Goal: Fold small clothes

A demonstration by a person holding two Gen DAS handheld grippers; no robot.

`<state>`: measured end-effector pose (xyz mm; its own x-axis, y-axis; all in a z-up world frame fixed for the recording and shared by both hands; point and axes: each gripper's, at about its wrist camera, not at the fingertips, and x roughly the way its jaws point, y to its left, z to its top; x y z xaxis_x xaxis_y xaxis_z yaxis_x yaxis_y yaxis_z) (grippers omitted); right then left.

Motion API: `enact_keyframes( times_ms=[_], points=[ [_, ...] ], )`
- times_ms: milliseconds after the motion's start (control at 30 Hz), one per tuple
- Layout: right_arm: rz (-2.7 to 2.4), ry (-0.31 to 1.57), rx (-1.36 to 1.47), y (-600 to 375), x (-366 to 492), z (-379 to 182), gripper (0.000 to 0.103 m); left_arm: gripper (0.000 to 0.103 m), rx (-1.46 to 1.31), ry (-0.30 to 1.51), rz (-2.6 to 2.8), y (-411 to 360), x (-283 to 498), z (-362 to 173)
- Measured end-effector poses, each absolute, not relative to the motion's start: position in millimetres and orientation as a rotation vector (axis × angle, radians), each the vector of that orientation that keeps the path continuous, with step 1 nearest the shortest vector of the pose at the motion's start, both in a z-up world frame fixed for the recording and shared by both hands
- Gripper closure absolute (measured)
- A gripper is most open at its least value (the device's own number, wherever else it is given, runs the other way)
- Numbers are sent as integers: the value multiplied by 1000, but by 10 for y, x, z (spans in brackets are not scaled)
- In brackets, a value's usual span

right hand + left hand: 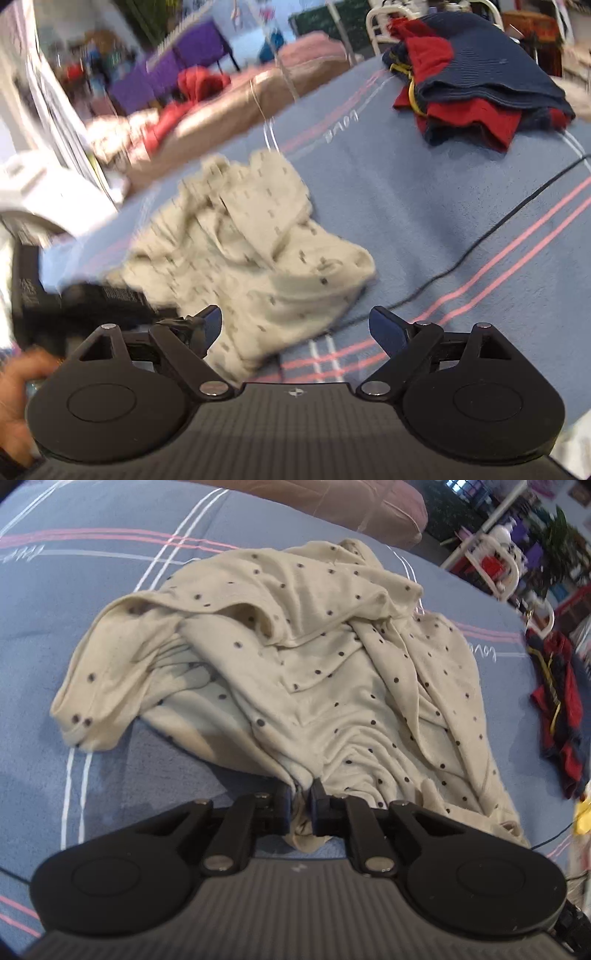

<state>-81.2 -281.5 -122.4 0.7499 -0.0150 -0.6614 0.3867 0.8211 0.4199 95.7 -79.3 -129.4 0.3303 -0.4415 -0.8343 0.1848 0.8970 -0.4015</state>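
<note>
A cream garment with dark dots (303,672) lies crumpled on the blue striped bedcover (110,590). My left gripper (300,794) is shut on the garment's near edge, and the cloth bunches between its fingers. In the right wrist view the same garment (251,243) lies blurred ahead and to the left. My right gripper (295,325) is open and empty, just above the garment's near edge and the bedcover (443,221).
A folded red and navy pile (476,77) sits at the far right of the bed; it also shows in the left wrist view (557,709). A black cable (491,229) runs across the cover. A brown pillow (354,506) lies at the back. Cluttered shelves stand beyond.
</note>
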Motion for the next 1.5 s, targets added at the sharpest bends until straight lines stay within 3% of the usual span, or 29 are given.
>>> enact_keyframes(
  times_ms=[133, 267, 367, 533, 633, 667, 733, 900, 1100, 1133, 1167, 1200, 1267, 1300, 1400, 1500],
  points=[
    [-291, 687, 495, -2712, -745, -1168, 0, 95, -351, 1128, -374, -200, 1020, -1161],
    [-218, 713, 600, -2746, -664, -1223, 0, 95, -407, 1018, -271, 594, 1058, -923],
    [-170, 719, 544, -2633, -612, -1194, 0, 95, -291, 916, -91, 1093, 1060, -703],
    [-38, 749, 516, -2481, -406, -1212, 0, 92, -268, 941, 0, 1586, 1121, -576],
    [49, 780, 497, -2315, -225, -1257, 12, 71, -157, 951, 83, 1521, 1056, -577],
    [68, 785, 483, -2247, -146, -1271, 12, 52, -126, 939, 82, 1446, 984, -572],
    [90, 800, 442, -2140, 53, -1302, 16, 28, -95, 924, 7, 1264, 819, -521],
    [-6, 806, 365, -2014, 594, -1427, 16, 26, -103, 958, -358, 591, 451, -548],
    [-57, 838, 459, -2200, 962, -1696, 17, 40, 111, 1007, -454, -36, 369, -928],
    [-53, 833, 466, -2217, 970, -1705, 16, 54, 115, 1021, -475, -86, 357, -1000],
    [-49, 825, 469, -2216, 962, -1706, 17, 88, 110, 1046, -483, -118, 366, -1066],
    [-46, 823, 467, -2204, 965, -1703, 20, 100, 99, 1071, -489, -138, 367, -1115],
    [-12, 825, 462, -2149, 1005, -1708, 80, 100, 89, 1068, -504, -152, 311, -1139],
    [15, 841, 484, -2147, 1024, -1732, 98, 100, 99, 1056, -506, -153, 283, -1125],
    [-22, 838, 605, -2233, 925, -1758, 98, 100, 53, 1068, -510, -6, 246, -1048],
    [-82, 793, 553, -2316, 657, -1591, 98, 100, -3, 1089, -463, 345, 236, -951]
  ],
)
